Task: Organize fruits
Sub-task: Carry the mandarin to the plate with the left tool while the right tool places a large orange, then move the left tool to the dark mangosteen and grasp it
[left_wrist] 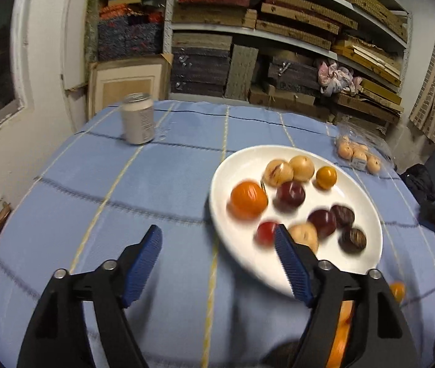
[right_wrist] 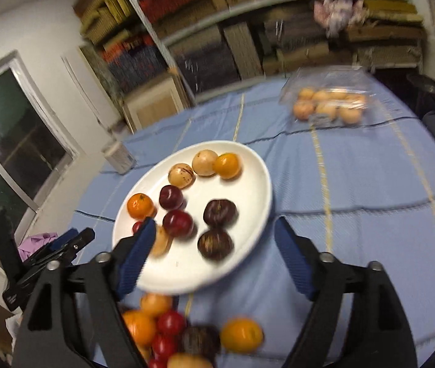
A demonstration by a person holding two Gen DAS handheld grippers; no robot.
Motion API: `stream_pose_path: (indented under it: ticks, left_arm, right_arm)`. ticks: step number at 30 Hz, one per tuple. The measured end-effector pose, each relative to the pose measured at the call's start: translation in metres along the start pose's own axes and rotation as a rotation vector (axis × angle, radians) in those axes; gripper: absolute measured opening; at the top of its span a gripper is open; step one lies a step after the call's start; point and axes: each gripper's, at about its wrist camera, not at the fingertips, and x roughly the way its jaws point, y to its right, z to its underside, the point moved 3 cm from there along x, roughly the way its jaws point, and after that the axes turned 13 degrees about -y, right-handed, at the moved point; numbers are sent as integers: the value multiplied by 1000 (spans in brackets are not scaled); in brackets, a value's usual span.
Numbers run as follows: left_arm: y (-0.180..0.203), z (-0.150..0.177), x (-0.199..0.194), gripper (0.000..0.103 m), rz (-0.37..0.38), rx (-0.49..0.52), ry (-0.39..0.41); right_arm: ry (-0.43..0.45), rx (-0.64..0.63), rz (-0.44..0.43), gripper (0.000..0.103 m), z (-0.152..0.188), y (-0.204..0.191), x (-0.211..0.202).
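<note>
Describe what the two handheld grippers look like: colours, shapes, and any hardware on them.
Both match. The left gripper and right gripper each have two angular black plastic arms with triangular cut-outs, joined by round silver pivot pins. The jaws carry long blue pads with fine ribbed faces. No cables, printed markings or sleeves are visible in either wrist view.

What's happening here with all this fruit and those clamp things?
A person is sorting fruit on a blue tablecloth using two hand-held grippers. The white plate already holds oranges, dark plums and pale fruits. More fruit lies in a pile near the person, and a clear pack sits farther back. The left gripper and right gripper have open jaws holding nothing.
</note>
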Motion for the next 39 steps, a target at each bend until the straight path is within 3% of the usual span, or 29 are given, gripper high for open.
stream_pose_path:
  ticks: [3,8,21,27,29,31,34,39]
  left_arm:
    - [-5,33,-10,88,-11,-19,5]
    - [4,62,-19,88,-3,33,-6]
    - [35,80,-9,92,-131,208,23]
    - [29,68,0,96,-183,198,33]
    - [17,61,12,96,-220,163,-14]
    - [-2,57,23,96,-175,75,-85]
    - [-19,55,15,95,-109,-14,-74]
    - [-7,64,-17,95,-6,55,12]
  right_arm:
    - [87,9,20,86,45,10,-23]
    - [52,18,49,86,81,18,-27]
    - [9,126,-1,92,87,37,-18]
    - [4,129,2,93,87,38,-17]
    - [3,131,2,93,87,38,-17]
    - [2,138,-5,93,88,39,-16]
    - [2,149,-12,93,87,42,-16]
    - [-6,156,-15,93,86,44,-14]
